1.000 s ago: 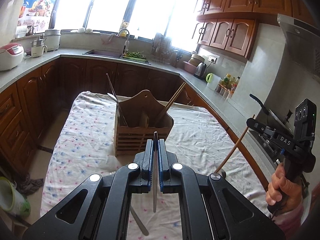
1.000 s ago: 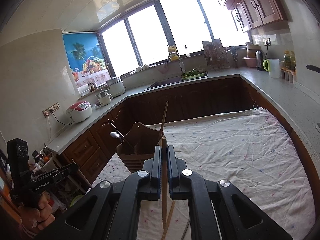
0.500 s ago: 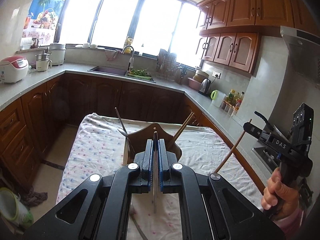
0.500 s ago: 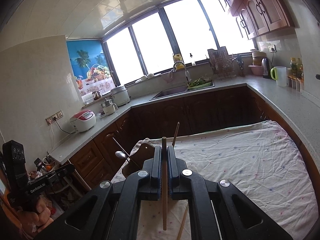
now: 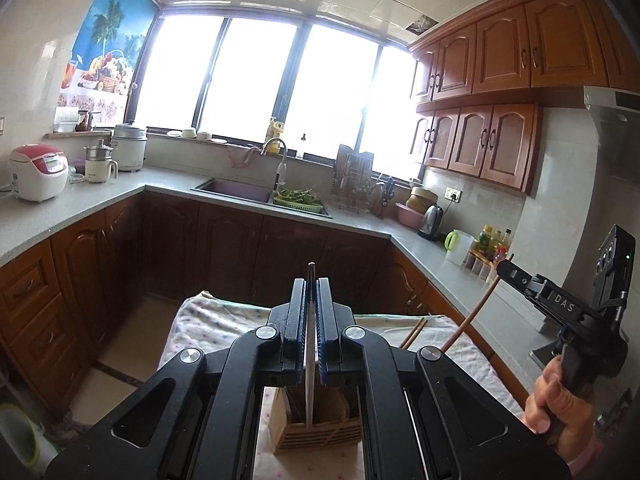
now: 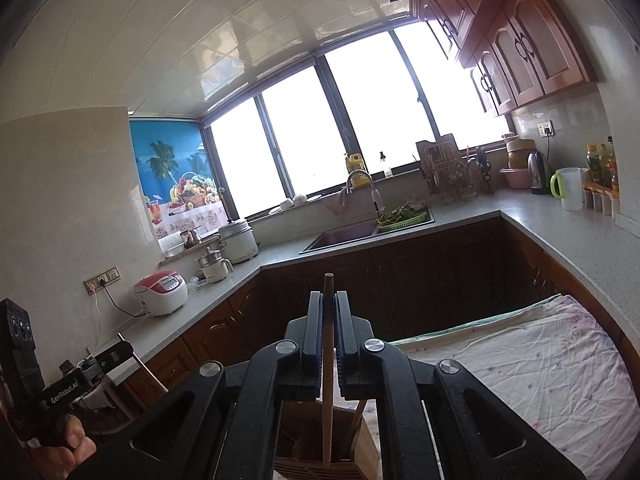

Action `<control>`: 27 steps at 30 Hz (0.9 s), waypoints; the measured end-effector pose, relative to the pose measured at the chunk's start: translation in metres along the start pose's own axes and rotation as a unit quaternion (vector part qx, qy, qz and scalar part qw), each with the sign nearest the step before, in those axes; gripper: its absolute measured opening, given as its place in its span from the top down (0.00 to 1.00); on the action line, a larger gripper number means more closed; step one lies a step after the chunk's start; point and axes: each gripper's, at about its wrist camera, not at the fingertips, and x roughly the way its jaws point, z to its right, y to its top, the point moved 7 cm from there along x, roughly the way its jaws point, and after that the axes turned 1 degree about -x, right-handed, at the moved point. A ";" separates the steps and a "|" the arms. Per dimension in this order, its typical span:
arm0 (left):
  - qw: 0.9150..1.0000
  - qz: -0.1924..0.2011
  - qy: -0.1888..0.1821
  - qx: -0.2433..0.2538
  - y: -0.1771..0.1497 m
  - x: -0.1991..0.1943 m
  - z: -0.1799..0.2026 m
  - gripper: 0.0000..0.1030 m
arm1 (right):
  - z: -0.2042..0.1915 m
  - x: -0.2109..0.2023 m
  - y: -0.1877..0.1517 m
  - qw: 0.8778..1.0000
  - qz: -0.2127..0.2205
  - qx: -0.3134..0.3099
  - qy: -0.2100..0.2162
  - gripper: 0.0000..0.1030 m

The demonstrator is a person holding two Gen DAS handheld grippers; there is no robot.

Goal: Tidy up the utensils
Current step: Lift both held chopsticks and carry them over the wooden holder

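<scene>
My left gripper (image 5: 311, 284) is shut on a thin metal utensil (image 5: 308, 380) that stands upright between the pads. Its lower end hangs just over a slatted wooden utensil holder (image 5: 320, 436), which shows between the gripper's arms. Two chopsticks (image 5: 414, 332) lean out of the holder. My right gripper (image 6: 328, 298) is shut on a wooden chopstick (image 6: 328, 368), also upright above the holder (image 6: 296, 432). In the left wrist view the right gripper (image 5: 505, 268) holds its chopstick (image 5: 476, 312) slanted, with a hand (image 5: 560, 400) on the grip. The left gripper (image 6: 126, 347) shows at the right wrist view's left edge.
The holder stands on a table under a floral cloth (image 6: 540, 368). Grey counters with dark wood cabinets run around it. A sink (image 5: 236, 192), a rice cooker (image 5: 38, 172), a kettle (image 5: 432, 218) and a green-handled jug (image 5: 458, 246) sit on them.
Both grippers have risen and moved forward over the holder, which has slid from mid-picture to beneath them. Each keeps its utensil clamped.
</scene>
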 end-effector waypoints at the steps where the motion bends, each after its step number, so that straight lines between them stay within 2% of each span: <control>1: 1.000 -0.001 0.002 -0.003 -0.002 0.006 -0.003 0.97 | 0.001 0.004 -0.002 1.000 0.001 0.001 -0.002 0.95; 7: 0.999 0.030 0.022 -0.024 -0.009 0.017 -0.022 0.96 | 0.007 0.028 -0.027 1.000 -0.014 -0.001 -0.011 0.95; 11: 0.999 0.031 0.025 -0.036 -0.008 0.019 -0.029 0.96 | 0.014 0.038 -0.043 1.000 -0.028 0.005 -0.011 0.95; 19: 0.998 0.042 0.022 -0.033 -0.001 0.023 -0.027 0.97 | 0.014 0.041 -0.041 1.000 -0.029 0.009 -0.009 0.95; 27: 0.999 0.015 0.026 -0.041 -0.027 0.040 -0.033 0.97 | 0.013 0.049 -0.050 0.999 -0.039 0.008 -0.010 0.95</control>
